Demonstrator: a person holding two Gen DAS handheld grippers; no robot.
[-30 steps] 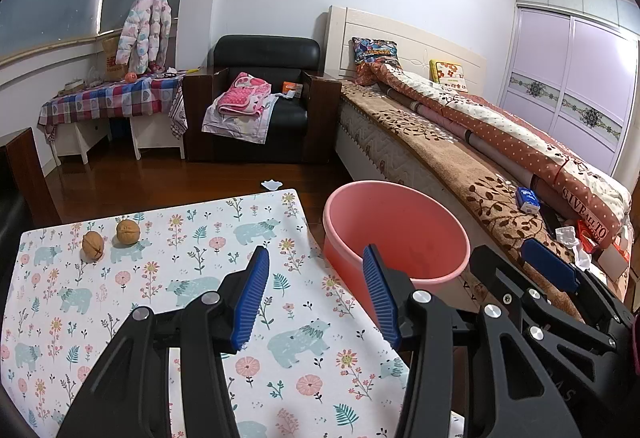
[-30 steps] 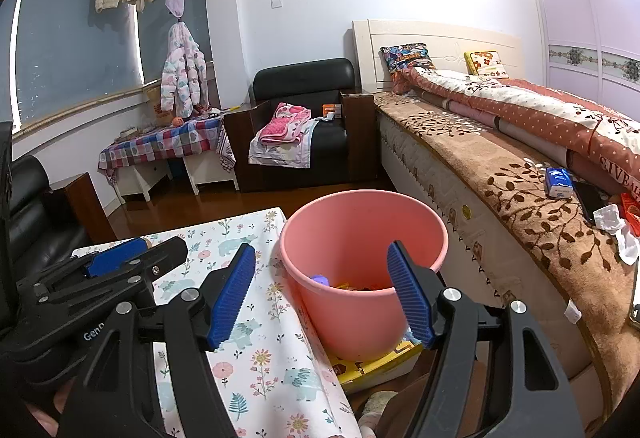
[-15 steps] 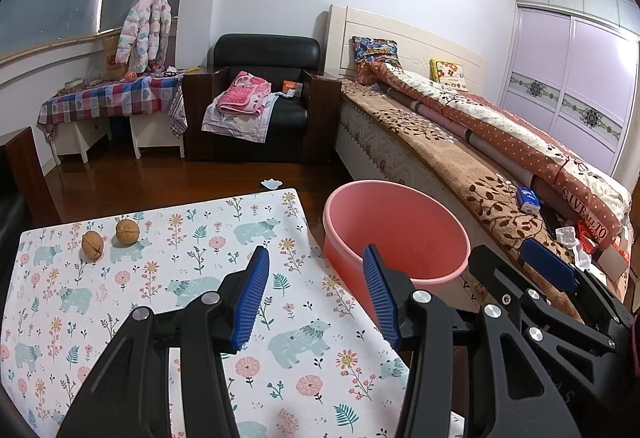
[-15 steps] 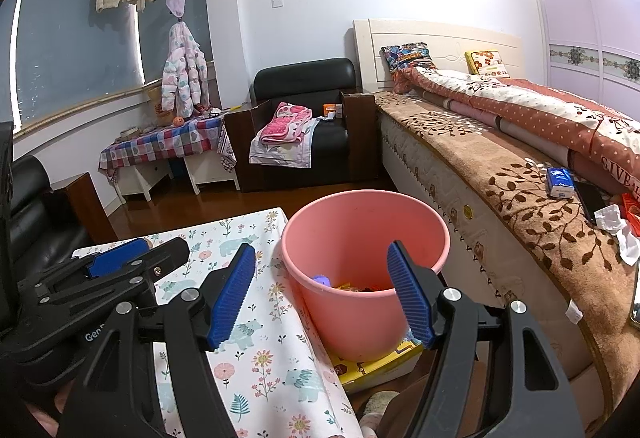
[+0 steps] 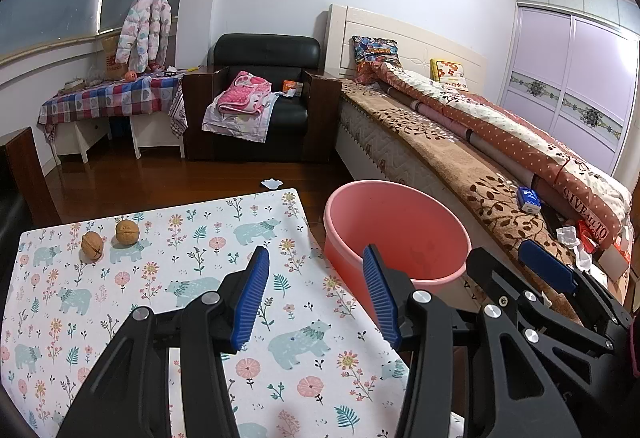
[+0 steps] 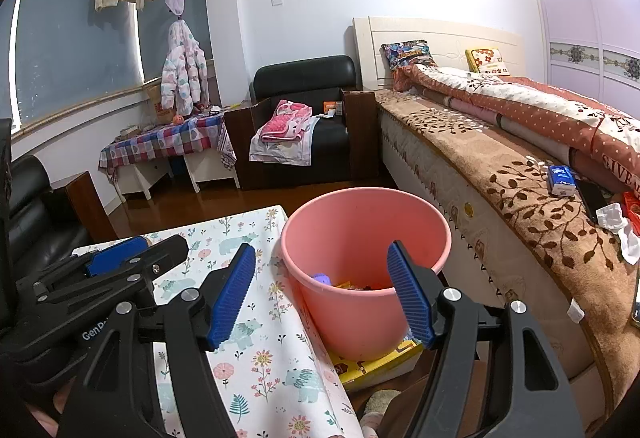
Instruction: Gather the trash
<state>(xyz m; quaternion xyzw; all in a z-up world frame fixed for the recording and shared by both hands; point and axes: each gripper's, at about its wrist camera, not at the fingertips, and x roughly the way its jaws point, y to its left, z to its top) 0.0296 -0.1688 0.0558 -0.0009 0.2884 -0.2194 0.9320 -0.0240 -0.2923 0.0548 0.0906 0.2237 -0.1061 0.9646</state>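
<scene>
Walnuts (image 5: pixel 109 238) are lying side by side on the table (image 5: pixel 168 278), both grippers' jaws standing apart, holding nothing.

My right tool (image 6: pixel 322 292) hangs with its blue pads wide apart and nothing between them, over the near rim of the pink bucket (image 6: pixel 366 238). Some scraps lie at the bucket's bottom. At nine o'clock, my left tool (image 6: pixel 120 258) sits above the flowered worktop (image 6: pixel 260 338). The bed (image 6: pixel 520 198) runs along three o'clock.
</scene>
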